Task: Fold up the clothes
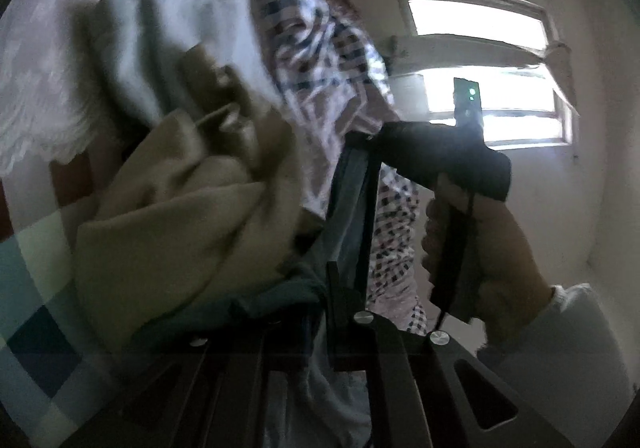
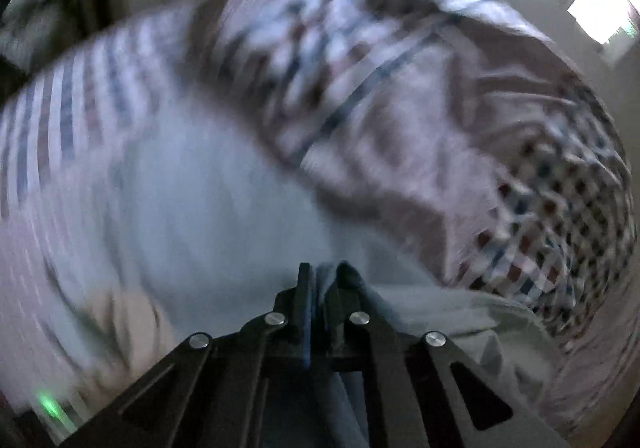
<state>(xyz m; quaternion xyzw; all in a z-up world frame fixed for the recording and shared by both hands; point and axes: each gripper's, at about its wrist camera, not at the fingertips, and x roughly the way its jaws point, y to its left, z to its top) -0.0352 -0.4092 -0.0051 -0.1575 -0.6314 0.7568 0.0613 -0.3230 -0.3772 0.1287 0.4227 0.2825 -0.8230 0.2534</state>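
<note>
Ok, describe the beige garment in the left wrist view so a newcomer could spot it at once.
Start from the bright window on the right wall and move left past the checked pink-and-blue cloth hanging down the middle. Just left of that cloth, bunched in thick soft folds, is the beige garment. It is the only plain tan fabric there; its neighbours are checked or pale blue.

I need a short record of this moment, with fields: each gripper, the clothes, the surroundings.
left gripper: shut on pale blue cloth
right gripper: shut on pale blue cloth
other clothes: beige garment, checked cloth
person: hand on right gripper handle, white sleeve
surroundings: window, white wall
image quality: right wrist view blurred
</note>
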